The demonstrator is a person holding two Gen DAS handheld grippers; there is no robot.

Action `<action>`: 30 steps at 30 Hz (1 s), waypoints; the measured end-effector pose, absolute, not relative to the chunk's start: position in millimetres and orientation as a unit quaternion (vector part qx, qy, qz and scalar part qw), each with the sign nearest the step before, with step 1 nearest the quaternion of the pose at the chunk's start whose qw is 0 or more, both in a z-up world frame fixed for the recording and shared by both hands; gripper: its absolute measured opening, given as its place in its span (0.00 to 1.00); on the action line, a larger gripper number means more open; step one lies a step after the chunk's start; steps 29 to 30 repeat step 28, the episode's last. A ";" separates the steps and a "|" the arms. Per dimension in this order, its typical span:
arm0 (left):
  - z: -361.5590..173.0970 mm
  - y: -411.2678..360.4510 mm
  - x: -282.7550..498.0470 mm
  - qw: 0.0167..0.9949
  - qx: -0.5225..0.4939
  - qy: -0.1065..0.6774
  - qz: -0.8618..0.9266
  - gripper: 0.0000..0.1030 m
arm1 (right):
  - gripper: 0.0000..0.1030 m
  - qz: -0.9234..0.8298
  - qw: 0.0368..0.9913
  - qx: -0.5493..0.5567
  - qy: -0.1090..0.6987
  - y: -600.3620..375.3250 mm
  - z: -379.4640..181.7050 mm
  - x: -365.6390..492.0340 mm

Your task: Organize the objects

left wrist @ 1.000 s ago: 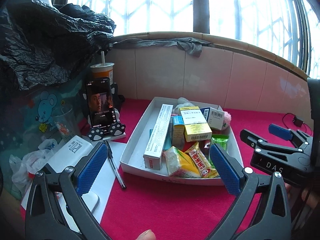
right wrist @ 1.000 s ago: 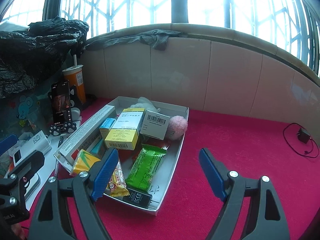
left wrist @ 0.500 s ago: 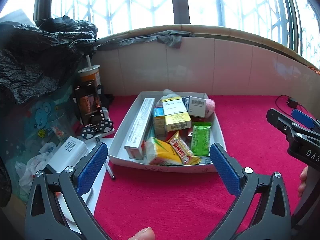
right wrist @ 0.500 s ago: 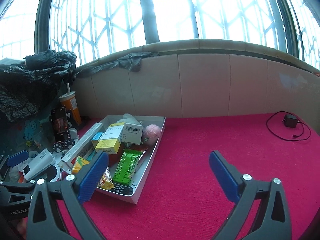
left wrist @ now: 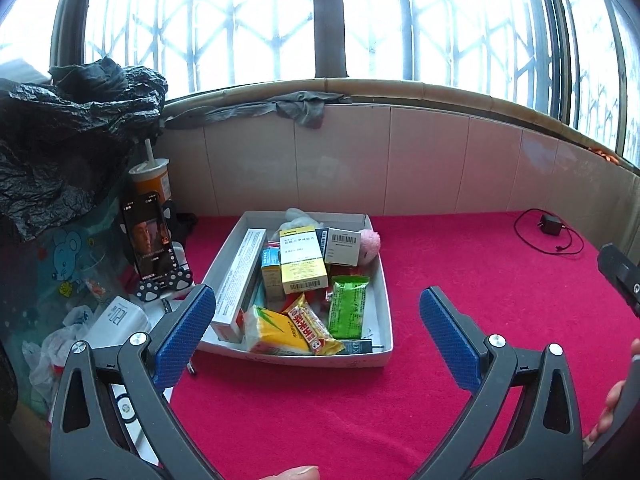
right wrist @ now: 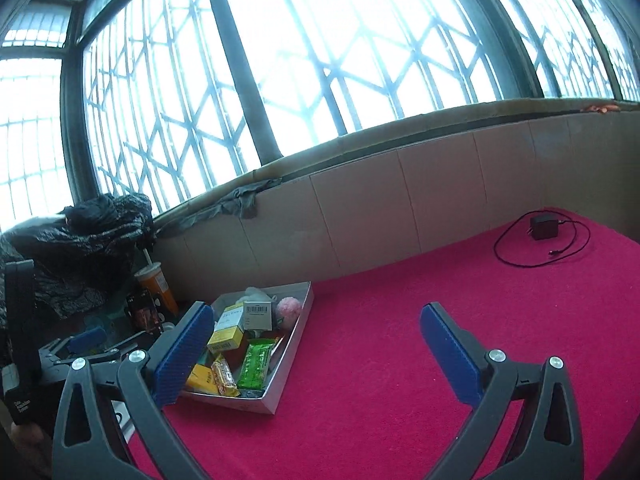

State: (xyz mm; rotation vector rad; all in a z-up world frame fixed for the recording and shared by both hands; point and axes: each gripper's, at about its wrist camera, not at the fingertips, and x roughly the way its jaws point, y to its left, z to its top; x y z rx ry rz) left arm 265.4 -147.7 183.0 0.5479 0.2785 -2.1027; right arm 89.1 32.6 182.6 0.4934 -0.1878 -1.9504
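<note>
Both grippers have pulled back from the white tray, which now looks smaller. Left gripper and right gripper hang spread wide and empty over red cloth; packed boxes sit inside the tray, apparently sorted.

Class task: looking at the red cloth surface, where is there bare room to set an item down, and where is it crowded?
Free: red cloth between the white tray and the black charger, and in front of the tray. Crowded: inside the tray, and left of it around the phone and cup.
</note>
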 end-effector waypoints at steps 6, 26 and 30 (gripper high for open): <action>172.5 -137.6 267.5 0.495 0.230 0.124 -0.829 1.00 | 1.00 -0.831 0.500 0.235 -0.066 55.8 167.0 80.7; 154.7 -127.7 262.4 0.479 0.252 0.134 -0.830 1.00 | 1.00 -0.850 0.465 0.241 -0.056 76.9 148.1 79.6; 153.3 -127.8 261.9 0.475 0.254 0.135 -0.832 1.00 | 1.00 -0.851 0.464 0.241 -0.054 76.4 147.8 79.6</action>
